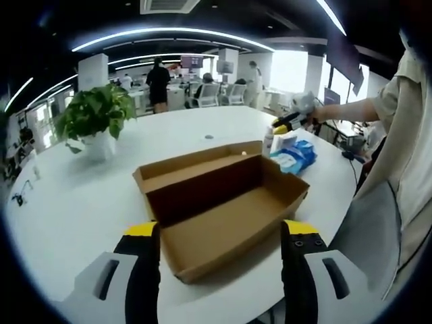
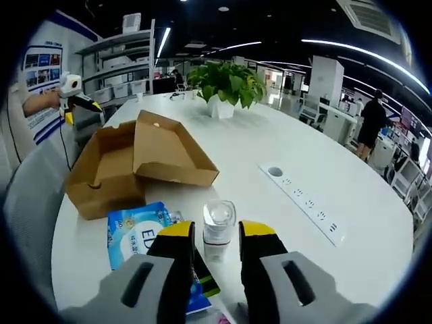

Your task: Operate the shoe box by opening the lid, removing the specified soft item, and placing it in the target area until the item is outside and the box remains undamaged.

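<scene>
shoe box (image 1: pixel 223 209) lid-open on white table (image 1: pixel 81 202), blue soft pack (image 2: pixel 138 233) beside it, both grippers' fingers spread, ungrasping.

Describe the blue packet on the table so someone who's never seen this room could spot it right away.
Start at the big white round table and find the open cardboard shoe box. Just beside the box lies the blue packet, flat and soft-looking, with white lettering. It sits next to a small clear bottle and is the only blue thing there.
</scene>
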Action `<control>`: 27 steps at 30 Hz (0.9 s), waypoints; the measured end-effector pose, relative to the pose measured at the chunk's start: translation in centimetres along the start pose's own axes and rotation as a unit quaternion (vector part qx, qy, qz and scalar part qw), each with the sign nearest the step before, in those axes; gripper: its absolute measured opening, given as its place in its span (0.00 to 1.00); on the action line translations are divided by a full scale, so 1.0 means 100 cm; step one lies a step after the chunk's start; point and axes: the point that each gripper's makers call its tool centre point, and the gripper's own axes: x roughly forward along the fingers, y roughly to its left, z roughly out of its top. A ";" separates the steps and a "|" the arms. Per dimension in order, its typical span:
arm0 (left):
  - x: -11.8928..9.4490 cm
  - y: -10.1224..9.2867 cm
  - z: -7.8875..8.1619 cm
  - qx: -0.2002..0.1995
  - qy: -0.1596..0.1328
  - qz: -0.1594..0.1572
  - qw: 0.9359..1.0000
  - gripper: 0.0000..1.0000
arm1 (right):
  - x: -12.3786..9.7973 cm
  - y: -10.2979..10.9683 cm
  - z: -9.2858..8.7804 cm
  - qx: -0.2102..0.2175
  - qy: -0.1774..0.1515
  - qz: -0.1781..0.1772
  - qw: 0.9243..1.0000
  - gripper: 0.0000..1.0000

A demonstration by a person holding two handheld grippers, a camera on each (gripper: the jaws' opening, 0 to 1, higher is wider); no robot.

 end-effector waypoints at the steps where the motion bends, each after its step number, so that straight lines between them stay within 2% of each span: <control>1: 0.000 0.000 0.000 0.000 0.000 -0.001 1.000 0.74 | -0.001 0.000 0.001 0.000 0.005 -0.001 1.000 0.23; 7: -0.002 0.003 -0.003 0.001 0.002 0.001 1.000 0.74 | -0.004 -0.003 0.009 0.006 0.034 -0.007 0.999 0.23; 17: -0.004 0.009 -0.006 0.007 0.004 0.010 1.000 0.72 | -0.001 0.004 0.019 -0.040 0.089 0.007 0.995 0.21; 21: -0.005 0.007 -0.009 0.008 0.006 0.008 1.000 0.71 | 0.001 0.000 0.015 -0.064 0.129 0.013 0.989 0.21; 24: -0.006 0.007 -0.010 0.007 0.005 0.008 1.000 0.71 | 0.002 0.003 0.013 -0.067 0.153 0.030 0.986 0.19; 27: -0.007 0.007 -0.011 0.005 0.003 0.008 1.000 0.71 | 0.004 0.000 0.013 -0.081 0.167 0.035 0.982 0.18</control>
